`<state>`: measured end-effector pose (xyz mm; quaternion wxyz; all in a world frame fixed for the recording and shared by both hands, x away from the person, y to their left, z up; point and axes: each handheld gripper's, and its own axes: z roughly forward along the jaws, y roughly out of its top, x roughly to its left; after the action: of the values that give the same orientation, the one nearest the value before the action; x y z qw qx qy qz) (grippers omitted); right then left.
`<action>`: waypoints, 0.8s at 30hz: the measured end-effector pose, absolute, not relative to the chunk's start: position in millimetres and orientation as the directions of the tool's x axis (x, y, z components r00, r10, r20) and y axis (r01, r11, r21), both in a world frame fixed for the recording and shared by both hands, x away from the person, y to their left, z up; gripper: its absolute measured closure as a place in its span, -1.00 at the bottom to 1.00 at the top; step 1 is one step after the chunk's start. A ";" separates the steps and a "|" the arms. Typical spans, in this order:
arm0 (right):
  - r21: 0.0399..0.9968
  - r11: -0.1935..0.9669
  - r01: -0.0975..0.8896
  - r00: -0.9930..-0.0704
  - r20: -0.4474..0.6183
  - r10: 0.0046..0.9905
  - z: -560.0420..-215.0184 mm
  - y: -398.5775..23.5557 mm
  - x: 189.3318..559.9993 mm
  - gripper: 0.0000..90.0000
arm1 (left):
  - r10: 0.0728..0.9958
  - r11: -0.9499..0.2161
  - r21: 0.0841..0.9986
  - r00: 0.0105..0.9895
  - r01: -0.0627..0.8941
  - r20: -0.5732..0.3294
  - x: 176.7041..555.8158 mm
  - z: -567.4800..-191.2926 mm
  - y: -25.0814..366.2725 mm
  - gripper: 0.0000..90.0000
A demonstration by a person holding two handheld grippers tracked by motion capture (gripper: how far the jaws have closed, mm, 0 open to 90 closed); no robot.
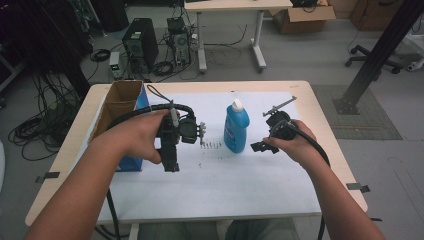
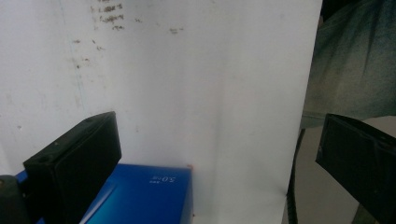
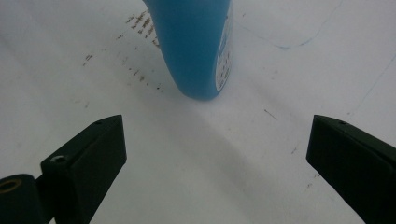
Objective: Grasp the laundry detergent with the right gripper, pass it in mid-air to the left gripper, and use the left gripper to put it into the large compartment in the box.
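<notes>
On the white sheet covering the worktop (image 1: 210, 175), one blue bottle (image 1: 236, 127) with a white cap stands upright near the middle, and one open cardboard box (image 1: 120, 102) with a blue side sits at the left edge. Right claw (image 1: 261, 146) is low beside the bottle's right flank, jaws spread wide and gripping nothing, bottle base dead ahead in the right gripper view. Left claw (image 1: 170, 162) hangs over the sheet just beside the box, also spread wide and empty. Two claws, one bottle, one box. The risk as I read it: that bottle is tall on a narrow base, so a sideways nudge from one jaw could tip it; a squeeze too high could let it pivot or slip.
</notes>
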<state>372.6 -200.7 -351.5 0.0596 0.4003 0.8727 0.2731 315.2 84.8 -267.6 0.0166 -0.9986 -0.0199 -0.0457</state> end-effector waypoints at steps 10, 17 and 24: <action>0.561 0.514 0.649 -0.679 0.124 0.723 -365.4 -192.6 371.7 -0.89 | 0.033 -0.999 -0.028 0.995 0.035 0.093 314.2 -266.8 85.4 -0.99; 0.577 0.484 0.658 -0.664 0.142 0.734 -377.1 -189.9 372.0 -0.89 | 0.030 -0.999 -0.032 0.995 0.033 0.090 313.2 -266.9 84.3 -0.99; 0.618 0.454 0.642 -0.663 0.150 0.733 -388.0 -188.2 372.8 -0.89 | 0.026 -0.999 -0.035 0.996 0.029 0.089 313.7 -267.7 83.7 -0.99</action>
<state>372.8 -188.2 -388.0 0.0690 0.4046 0.8499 0.3305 313.7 83.7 -267.7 0.0182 -0.9988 -0.0138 -0.0443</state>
